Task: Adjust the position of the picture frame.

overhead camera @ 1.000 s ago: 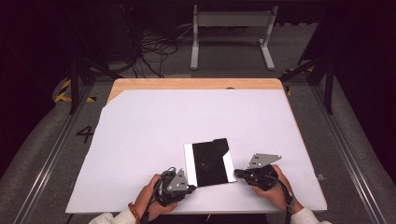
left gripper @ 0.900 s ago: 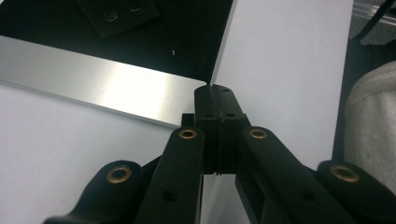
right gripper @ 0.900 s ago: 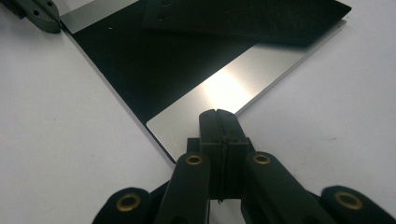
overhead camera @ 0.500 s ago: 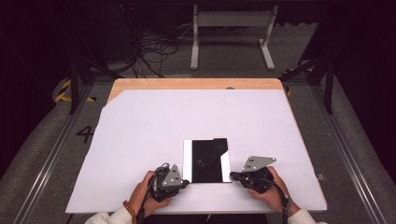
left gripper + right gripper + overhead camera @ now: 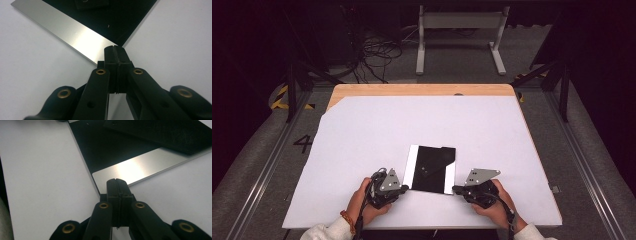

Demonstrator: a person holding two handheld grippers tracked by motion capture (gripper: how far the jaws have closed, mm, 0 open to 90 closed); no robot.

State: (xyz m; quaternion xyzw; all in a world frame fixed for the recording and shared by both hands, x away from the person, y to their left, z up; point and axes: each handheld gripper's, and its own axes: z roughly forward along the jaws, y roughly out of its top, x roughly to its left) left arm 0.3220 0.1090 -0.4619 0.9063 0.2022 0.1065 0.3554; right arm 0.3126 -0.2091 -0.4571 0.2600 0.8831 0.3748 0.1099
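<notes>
A flat black panel with a silver strip along its left and right sides lies on the white table, near the front edge. My left gripper is shut, its tips at the panel's near left corner. In the left gripper view the closed tips rest at the corner of the silver strip. My right gripper is shut too, with its tips at the near right corner. In the right gripper view its closed tips meet the other silver strip. Nothing is clamped between either pair of jaws.
A raised black pad lies on the panel. A wooden strip runs along the table's far edge. Beyond it are loose cables and a grey metal stand on the floor. Rails run along both sides of the table.
The panel has turned from a slight tilt to lie squarer with the table's front edge. My left gripper has slid a little to the left; the right one has barely moved.
</notes>
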